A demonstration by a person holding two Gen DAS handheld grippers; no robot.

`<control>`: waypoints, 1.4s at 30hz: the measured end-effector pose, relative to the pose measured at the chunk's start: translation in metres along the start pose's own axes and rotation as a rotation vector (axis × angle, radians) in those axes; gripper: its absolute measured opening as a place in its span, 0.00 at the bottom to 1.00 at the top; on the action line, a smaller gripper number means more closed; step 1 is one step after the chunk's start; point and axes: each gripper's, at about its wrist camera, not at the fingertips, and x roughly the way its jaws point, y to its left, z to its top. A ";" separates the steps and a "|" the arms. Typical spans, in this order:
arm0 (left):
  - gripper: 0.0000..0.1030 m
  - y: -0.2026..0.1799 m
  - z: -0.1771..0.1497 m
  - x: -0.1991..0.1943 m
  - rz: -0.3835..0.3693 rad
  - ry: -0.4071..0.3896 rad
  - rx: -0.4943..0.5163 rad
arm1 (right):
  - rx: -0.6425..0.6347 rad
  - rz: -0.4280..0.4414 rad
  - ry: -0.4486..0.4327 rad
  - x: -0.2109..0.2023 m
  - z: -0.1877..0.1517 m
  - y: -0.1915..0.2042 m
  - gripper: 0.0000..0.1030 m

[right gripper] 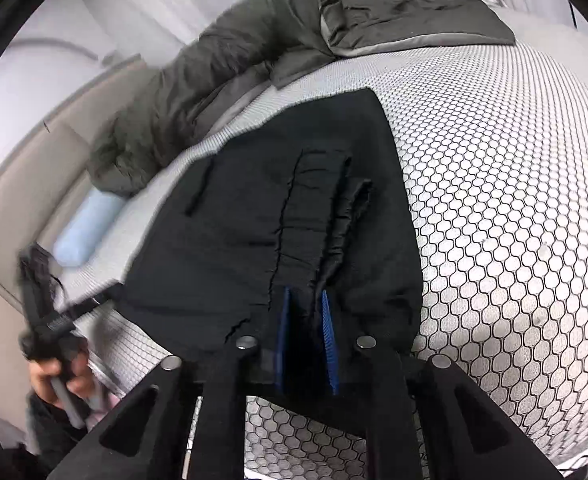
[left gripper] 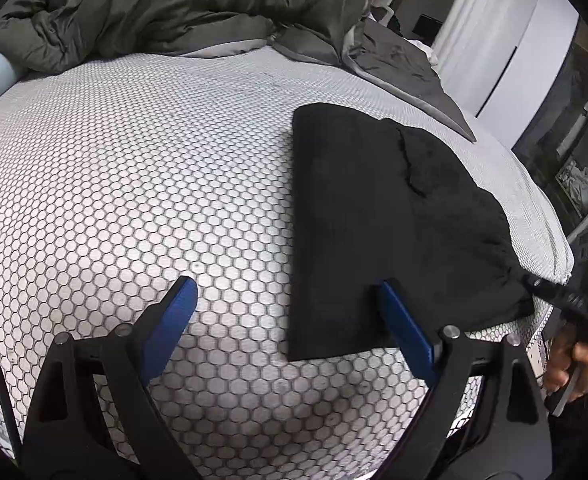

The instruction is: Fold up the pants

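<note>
Black pants [left gripper: 378, 220] lie folded on the honeycomb-patterned bed cover [left gripper: 133, 184]. They also show in the right wrist view [right gripper: 277, 216], with a gathered waistband near the gripper. My left gripper [left gripper: 285, 292] is open and empty; its right finger hovers over the pants' near edge, its left finger over bare cover. My right gripper [right gripper: 306, 300] is shut on the pants at the waistband edge, near the bed's edge. It also shows at the right edge of the left wrist view [left gripper: 566, 300], held by a hand.
A rumpled olive-grey duvet [left gripper: 181, 8] lies heaped at the far end of the bed, with a grey sheet [left gripper: 406, 64] beside it. A light blue pillow [right gripper: 81, 228] lies at the bed's edge. White wardrobe doors [left gripper: 534, 40] stand beyond.
</note>
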 end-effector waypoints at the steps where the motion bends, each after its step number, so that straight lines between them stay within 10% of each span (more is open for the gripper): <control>1: 0.88 -0.003 0.001 0.000 -0.002 -0.001 0.016 | 0.000 0.019 -0.002 -0.007 0.002 0.000 0.24; 8: 0.97 -0.031 0.013 0.036 0.000 0.061 0.133 | -0.024 -0.042 -0.063 -0.034 0.003 -0.013 0.61; 11: 1.00 -0.038 0.004 0.049 0.051 0.064 0.154 | -0.020 -0.095 0.029 -0.008 0.004 -0.014 0.61; 15: 1.00 -0.035 0.001 0.045 0.021 0.049 0.144 | -0.121 -0.191 -0.112 -0.021 0.008 0.019 0.61; 21: 1.00 -0.035 0.002 0.047 0.034 0.051 0.146 | -0.386 -0.027 0.063 0.059 0.014 0.116 0.58; 26: 1.00 -0.027 0.000 0.051 0.006 0.059 0.154 | -0.408 -0.079 0.097 0.098 0.004 0.104 0.52; 29: 1.00 -0.027 0.000 0.052 -0.005 0.056 0.158 | -0.512 -0.307 0.027 0.062 -0.009 0.083 0.48; 40: 0.99 -0.017 0.016 0.029 -0.086 0.014 0.084 | -0.151 -0.153 -0.036 -0.015 0.029 -0.002 0.68; 42: 0.83 -0.010 0.022 0.039 -0.113 0.042 0.044 | -0.096 -0.107 0.008 -0.004 0.039 -0.016 0.71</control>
